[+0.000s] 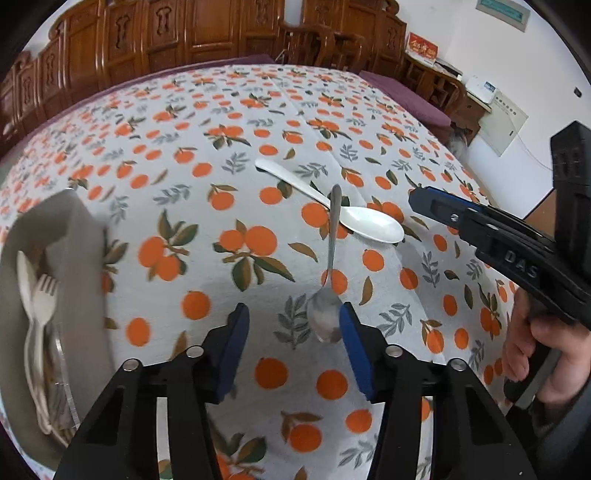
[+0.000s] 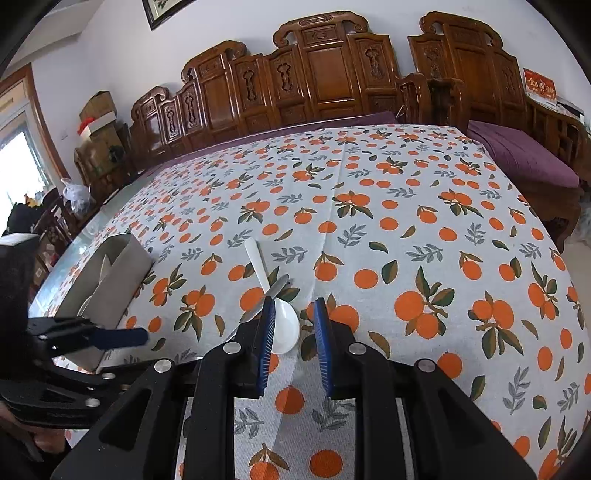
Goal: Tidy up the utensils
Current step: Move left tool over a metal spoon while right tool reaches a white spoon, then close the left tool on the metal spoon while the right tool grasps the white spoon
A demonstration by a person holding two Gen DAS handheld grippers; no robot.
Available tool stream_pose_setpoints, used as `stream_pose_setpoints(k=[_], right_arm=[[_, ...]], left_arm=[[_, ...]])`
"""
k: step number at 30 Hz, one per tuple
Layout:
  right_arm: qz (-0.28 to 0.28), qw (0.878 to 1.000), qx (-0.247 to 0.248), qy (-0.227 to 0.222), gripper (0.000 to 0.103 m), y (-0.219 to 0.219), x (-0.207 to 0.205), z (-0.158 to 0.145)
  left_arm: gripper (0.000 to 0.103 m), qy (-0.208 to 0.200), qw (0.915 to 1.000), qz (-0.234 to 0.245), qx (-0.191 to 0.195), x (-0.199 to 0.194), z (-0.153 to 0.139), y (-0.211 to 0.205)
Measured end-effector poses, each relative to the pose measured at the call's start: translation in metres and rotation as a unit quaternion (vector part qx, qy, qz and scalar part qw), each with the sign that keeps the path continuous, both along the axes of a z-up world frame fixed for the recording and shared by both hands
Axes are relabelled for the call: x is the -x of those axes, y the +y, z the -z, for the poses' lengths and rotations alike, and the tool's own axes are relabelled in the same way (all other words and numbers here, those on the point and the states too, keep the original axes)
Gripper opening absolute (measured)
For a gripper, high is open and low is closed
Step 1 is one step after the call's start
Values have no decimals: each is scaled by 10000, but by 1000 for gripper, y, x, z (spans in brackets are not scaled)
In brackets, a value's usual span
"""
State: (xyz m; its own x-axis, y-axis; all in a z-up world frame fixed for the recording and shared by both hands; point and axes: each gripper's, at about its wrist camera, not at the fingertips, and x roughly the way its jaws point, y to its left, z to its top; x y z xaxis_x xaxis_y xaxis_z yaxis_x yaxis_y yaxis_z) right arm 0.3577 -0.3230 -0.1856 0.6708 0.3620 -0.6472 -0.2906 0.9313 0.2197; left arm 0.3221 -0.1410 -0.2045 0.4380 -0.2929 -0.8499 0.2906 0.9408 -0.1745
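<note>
Hazards at pick-up. Left gripper (image 1: 293,341) apart, empty, low over tablecloth (image 1: 229,206); metal spoon (image 1: 330,280) bowl just beside right-hand pad, handle crossing white spoon (image 1: 343,210). Right gripper (image 2: 294,345) parted, empty, above white spoon bowl. Likely faults: off-centre closure pushing metal spoon aside; lift dragging white spoon; grippers colliding. Grey utensil box (image 1: 74,236) holding pale forks, well apart at left.

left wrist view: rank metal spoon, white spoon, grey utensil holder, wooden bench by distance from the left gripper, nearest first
From the left gripper:
1. metal spoon: bowl beside the right-hand fingertip, handle pointing away.
2. white spoon: beyond it, under the metal handle.
3. grey utensil holder: far left, pale forks inside.
4. wooden bench: past the table's far edge.
</note>
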Motion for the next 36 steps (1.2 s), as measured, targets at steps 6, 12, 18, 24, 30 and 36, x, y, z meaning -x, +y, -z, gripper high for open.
stream_pose_setpoints(k=[6, 12, 18, 24, 30, 36], right_arm=[[39, 10000, -9, 63, 24, -1, -2, 2], [72, 9999, -9, 97, 24, -1, -3, 4], [82, 9999, -12, 84, 24, -1, -2, 3], [76, 9998, -2, 170, 24, 0, -4, 6], [82, 9996, 94, 264, 24, 7, -12, 12], [83, 9991, 179, 373, 44, 16, -22, 20]], left_arm=[[34, 227, 9997, 5, 91, -7, 12, -11], [24, 171, 9998, -38, -24, -4, 13, -15], [8, 103, 9999, 39, -94, 4, 13, -18], [0, -210, 9995, 61, -221, 14, -1, -14], [0, -352, 9991, -126, -217, 18, -11, 6], [0, -483, 9982, -314, -183, 22, -22, 27]])
